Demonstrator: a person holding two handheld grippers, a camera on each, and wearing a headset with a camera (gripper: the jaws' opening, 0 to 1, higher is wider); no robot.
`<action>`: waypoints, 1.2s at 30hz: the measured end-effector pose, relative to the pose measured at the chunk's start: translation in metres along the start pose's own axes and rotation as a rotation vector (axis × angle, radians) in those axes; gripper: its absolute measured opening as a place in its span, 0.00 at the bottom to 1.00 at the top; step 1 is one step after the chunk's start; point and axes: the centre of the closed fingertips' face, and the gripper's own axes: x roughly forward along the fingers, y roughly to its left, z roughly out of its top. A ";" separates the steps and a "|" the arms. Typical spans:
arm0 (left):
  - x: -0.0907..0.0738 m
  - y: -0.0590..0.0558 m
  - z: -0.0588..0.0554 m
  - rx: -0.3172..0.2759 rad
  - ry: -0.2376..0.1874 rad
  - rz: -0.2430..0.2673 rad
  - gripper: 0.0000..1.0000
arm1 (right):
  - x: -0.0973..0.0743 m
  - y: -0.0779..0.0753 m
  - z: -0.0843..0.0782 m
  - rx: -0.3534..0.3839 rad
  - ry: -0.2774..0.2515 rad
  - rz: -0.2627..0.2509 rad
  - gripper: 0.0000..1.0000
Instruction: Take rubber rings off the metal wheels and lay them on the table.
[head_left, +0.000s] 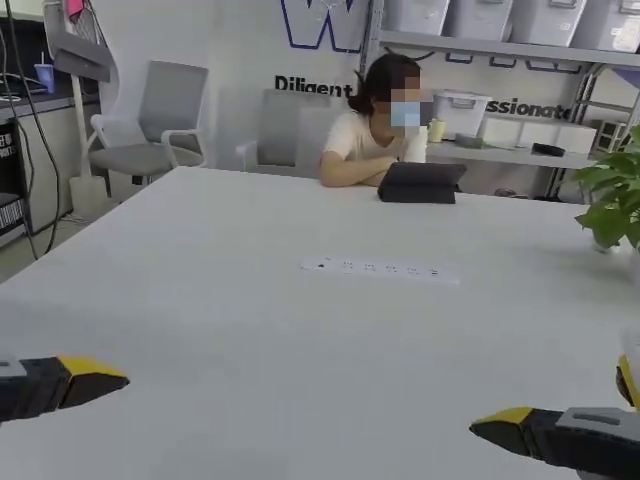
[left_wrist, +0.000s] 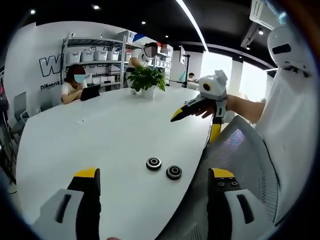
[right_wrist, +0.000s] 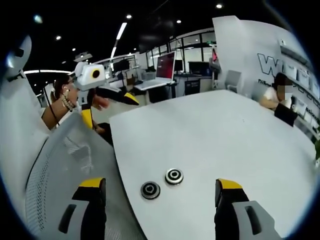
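On table: wheels, power strip, plant

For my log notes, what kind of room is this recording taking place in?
Probably an office or lab meeting room: a large white table, a grey swivel office chair, and metal shelving holding plastic storage bins along a lettered wall.

Head view: left gripper cut by L edge, just one yellow tip in; right gripper cut at btm-R corner. Plant cut by R edge. Wheels too small: dark rims poss. rubber, can't tell.
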 end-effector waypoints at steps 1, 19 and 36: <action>0.002 -0.001 0.002 0.009 -0.004 -0.007 0.86 | 0.001 0.000 0.002 -0.006 -0.007 0.004 0.89; 0.042 -0.026 0.061 0.164 -0.186 -0.144 0.81 | 0.026 0.013 0.029 -0.109 -0.049 0.115 0.68; 0.079 -0.021 0.070 0.260 -0.240 -0.183 0.67 | 0.042 0.012 0.004 -0.087 -0.072 0.184 0.45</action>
